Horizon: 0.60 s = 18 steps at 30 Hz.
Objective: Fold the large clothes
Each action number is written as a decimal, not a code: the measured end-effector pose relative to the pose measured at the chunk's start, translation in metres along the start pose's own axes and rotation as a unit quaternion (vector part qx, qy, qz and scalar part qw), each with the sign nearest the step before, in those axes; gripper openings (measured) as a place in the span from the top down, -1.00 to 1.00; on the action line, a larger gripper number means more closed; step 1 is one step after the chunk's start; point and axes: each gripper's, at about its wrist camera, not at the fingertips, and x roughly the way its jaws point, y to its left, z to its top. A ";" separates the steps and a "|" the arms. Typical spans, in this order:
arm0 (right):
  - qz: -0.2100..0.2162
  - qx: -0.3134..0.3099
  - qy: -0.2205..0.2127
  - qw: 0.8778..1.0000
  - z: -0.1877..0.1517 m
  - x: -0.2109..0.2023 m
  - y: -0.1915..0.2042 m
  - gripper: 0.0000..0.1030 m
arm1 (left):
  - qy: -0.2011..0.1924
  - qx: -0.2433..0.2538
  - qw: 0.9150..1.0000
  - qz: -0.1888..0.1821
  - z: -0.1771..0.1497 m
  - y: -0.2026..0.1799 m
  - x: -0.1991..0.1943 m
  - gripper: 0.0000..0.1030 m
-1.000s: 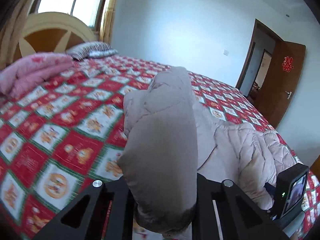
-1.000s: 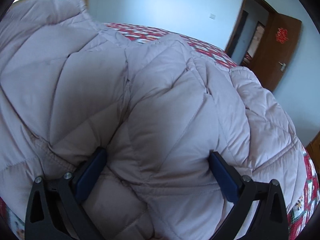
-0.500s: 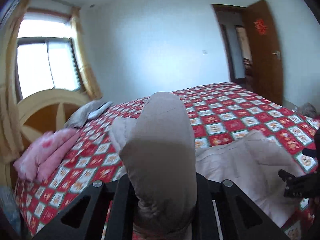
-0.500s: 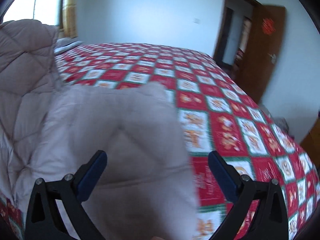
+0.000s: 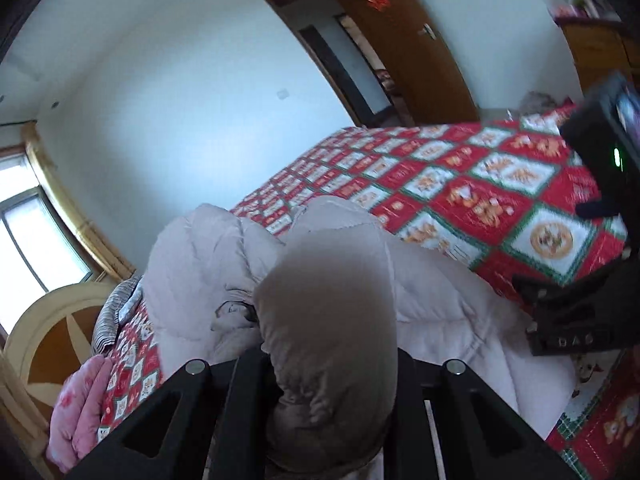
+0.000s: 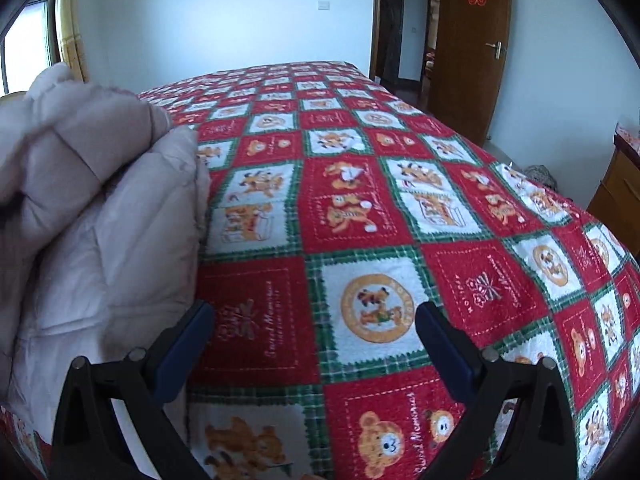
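Red patchwork bedspread (image 6: 360, 208); left tongs (image 5: 332, 364) clamp beige down jacket (image 5: 332, 320); right tongs (image 6: 312, 336) spread wide, nothing between.

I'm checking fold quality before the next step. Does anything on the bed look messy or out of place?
Yes: the beige puffer jacket is bunched unevenly on the red patterned bedspread, not flat. The left gripper pinches a thick wad of it, while the right gripper hovers open, holding nothing.
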 end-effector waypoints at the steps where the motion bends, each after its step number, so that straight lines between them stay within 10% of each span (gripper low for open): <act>1: -0.001 0.002 0.002 1.000 -0.002 0.002 -0.002 -0.98 | -0.001 0.016 1.000 0.003 -0.005 -0.012 0.004 0.75; 13: -0.002 0.017 0.007 1.000 -0.005 0.016 -0.013 -0.98 | -0.012 0.033 0.999 0.013 -0.017 -0.033 0.011 0.48; 18: -0.003 0.017 0.010 1.000 -0.008 0.020 -0.011 -0.98 | -0.040 -0.004 0.999 -0.011 -0.001 -0.030 -0.016 -0.42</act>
